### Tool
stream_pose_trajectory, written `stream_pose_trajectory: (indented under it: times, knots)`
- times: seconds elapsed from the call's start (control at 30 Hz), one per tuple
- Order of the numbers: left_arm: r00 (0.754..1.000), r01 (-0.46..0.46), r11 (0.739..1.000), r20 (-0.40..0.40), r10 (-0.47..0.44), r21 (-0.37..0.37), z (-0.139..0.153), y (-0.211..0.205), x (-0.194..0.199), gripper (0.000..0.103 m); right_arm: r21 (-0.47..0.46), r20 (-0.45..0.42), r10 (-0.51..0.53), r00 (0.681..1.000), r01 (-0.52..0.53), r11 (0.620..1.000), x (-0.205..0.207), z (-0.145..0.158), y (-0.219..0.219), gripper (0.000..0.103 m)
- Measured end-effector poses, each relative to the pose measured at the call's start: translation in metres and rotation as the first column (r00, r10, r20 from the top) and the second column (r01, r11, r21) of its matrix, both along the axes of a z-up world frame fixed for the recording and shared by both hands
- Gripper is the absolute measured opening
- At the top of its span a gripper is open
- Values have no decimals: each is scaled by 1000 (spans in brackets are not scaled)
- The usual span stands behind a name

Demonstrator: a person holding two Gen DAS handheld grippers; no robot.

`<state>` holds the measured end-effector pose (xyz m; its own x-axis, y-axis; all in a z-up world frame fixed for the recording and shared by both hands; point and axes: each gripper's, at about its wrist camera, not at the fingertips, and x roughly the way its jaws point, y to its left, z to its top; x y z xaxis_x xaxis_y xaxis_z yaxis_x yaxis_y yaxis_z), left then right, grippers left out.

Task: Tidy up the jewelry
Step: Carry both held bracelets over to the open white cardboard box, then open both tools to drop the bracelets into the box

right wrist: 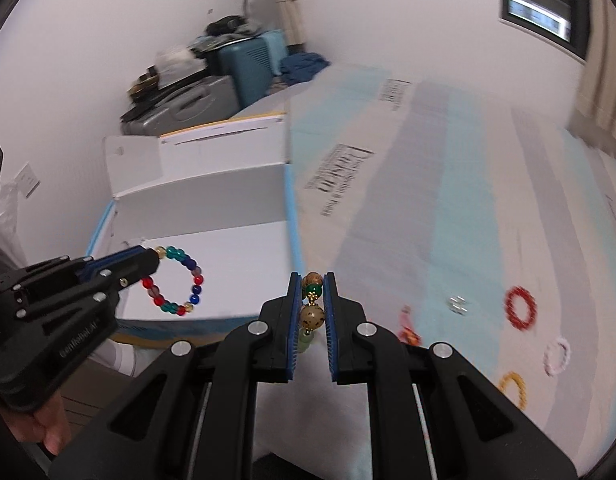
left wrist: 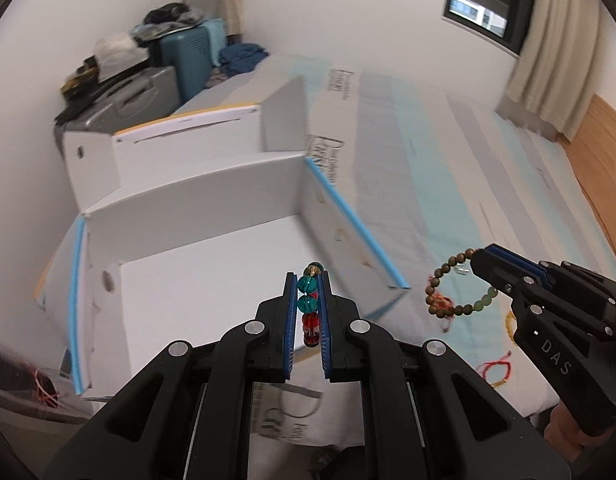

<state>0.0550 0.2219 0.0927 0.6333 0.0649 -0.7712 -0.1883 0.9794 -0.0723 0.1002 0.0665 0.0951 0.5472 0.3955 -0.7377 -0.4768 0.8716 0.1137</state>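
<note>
My left gripper (left wrist: 308,276) is shut on a bracelet of teal, red and blue glass beads (left wrist: 308,304), held over the open white box (left wrist: 212,264). In the right wrist view the same left gripper (right wrist: 158,254) carries that multicoloured bracelet (right wrist: 176,280) hanging as a ring above the box floor (right wrist: 236,264). My right gripper (right wrist: 312,280) is shut on a brown wooden-bead bracelet with green beads (right wrist: 312,312), above the bed beside the box. In the left wrist view the right gripper (left wrist: 474,256) holds that brown bracelet (left wrist: 448,288) dangling just right of the box's blue-edged wall.
Loose bracelets lie on the striped bed sheet: a red one (right wrist: 520,306), a pink one (right wrist: 558,356), a yellow one (right wrist: 512,388), an orange-red cord one (right wrist: 408,330) and a small clear piece (right wrist: 458,304). Suitcases (left wrist: 184,60) stand behind the box lid (left wrist: 180,140).
</note>
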Motion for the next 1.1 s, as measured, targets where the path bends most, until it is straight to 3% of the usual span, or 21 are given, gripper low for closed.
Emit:
stream_pose_trajectory:
  times: [0.2,0.47,0.7,0.9,1.1]
  knots:
    - [998,-57,998,-36,56,-16,-13,41,0,9,-33,-32,81,996,-82,996,7,-12,58,10]
    - [987,-113,993,-115,108,-32,-42,80,8,9,-90,-172,137,976,-154,984,33,-55,115,10]
    - [965,-157,986,-219,141,-58,-78,103,21,9,-162,-283,128,951,-179,971,56,-96,136,10]
    - [930,-184,981,-333,153,-61,-110,117,32,9,-213,-372,90,924,-180,960,74,-126,145,10]
    - [914,-191,981,-372,161,-43,-124,120,35,9,-243,-408,63,911,-175,954,81,-142,151,10]
